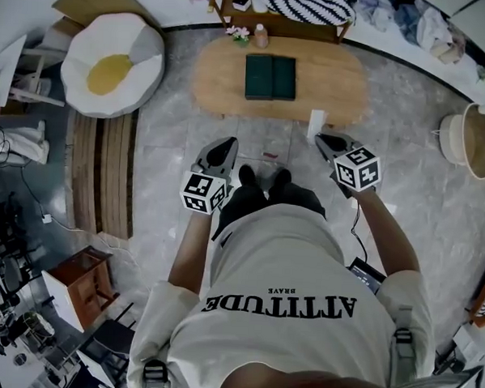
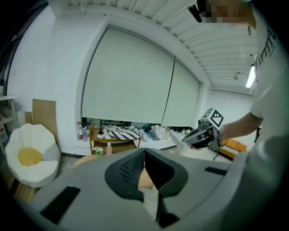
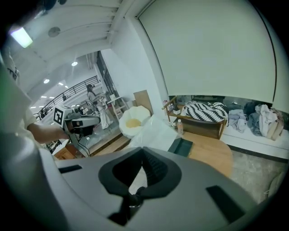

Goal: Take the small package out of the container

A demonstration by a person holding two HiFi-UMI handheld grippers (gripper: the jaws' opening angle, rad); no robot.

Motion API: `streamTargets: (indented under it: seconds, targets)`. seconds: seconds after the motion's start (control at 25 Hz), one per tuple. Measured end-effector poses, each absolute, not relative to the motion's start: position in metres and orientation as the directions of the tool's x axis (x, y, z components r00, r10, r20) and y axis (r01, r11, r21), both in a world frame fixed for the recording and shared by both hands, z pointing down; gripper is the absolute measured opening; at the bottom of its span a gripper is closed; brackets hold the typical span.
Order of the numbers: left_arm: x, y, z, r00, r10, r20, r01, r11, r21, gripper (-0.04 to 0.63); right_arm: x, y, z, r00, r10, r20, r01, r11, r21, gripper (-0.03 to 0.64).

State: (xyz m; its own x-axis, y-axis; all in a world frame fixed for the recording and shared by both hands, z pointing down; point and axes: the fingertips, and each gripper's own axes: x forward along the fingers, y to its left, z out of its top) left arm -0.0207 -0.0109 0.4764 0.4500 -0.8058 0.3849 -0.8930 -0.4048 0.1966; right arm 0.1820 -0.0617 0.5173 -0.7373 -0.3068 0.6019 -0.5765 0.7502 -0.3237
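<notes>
- Now, the right gripper (image 3: pixel 142 157): its fingers are pressed together on one edge of the package (image 3: pixel 156 131), which is thin and white and juts past the tips toward the table (image 1: pixel 337 93).
- The left gripper (image 2: pixel 144 155): its fingers are together with nothing between them. It is held off the table's near side, beside the right gripper.
- The package is out of the container (image 1: pixel 270 77) and hangs at the table's near edge. The container lies open on the table's middle, and both halves look empty.
- Risk: the bite seems to take only a thin edge. If the film is slick it may slide out, and the package would likely drop to the floor on the table's near side, by the person's feet.
- Risk: the loose body of the package may swing or fold on a quick move and tug itself free of the fingers.
- Risk: the two grippers are near each other, so an inward turn could knock the package against the left gripper.
- Risk: a long reach over the table to set it down could tip the bottle (image 1: pixel 260 36) at the table's far edge.
- Count: two grippers, one package, one container in two halves, one table, one bottle on it, and one cushion (image 1: pixel 111 65) to the table's left.
</notes>
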Motion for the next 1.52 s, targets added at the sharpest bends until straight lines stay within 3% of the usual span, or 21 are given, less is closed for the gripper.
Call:
streamTargets:
  seconds: [1.52]
  targets:
    - [-0.156, 0.075, 0.443, 0.629, -0.717, 0.301, -0.777, -0.589, 0.223, 0.021, 0.079, 0.057, 0.464, -0.669, -0.536, 0.515, -0.735, 0.580, -0.351, 0.020]
